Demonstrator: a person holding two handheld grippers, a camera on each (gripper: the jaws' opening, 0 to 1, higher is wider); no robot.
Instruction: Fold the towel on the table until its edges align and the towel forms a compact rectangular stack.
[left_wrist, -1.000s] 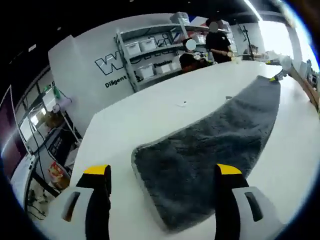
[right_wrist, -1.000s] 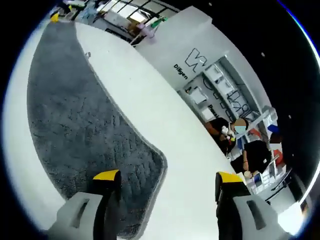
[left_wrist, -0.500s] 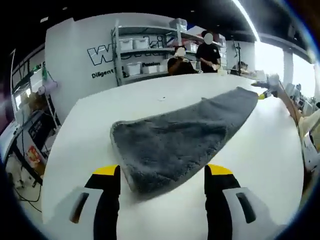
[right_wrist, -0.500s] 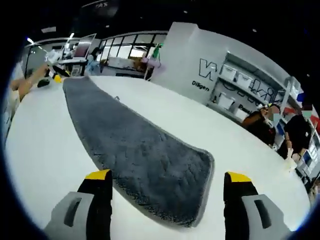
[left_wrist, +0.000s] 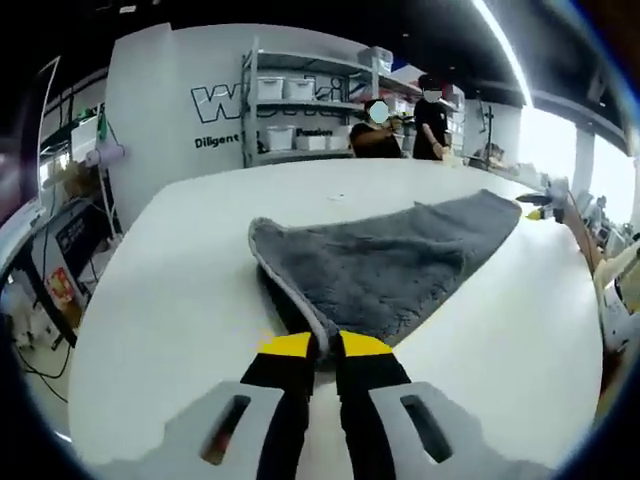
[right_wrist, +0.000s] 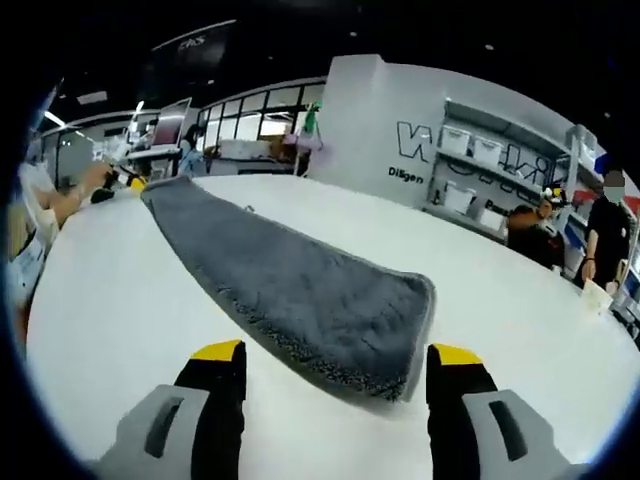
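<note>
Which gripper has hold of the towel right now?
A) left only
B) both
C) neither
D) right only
A: in the left gripper view the left gripper has its jaws pinched on the grey towel at its near edge, while in the right gripper view the right gripper stands open, short of the towel's end.

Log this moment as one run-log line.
phase: first grasp | left claw: shut on towel corner | right claw: open, before other end, not touching | towel: flat on table, unfolded
</note>
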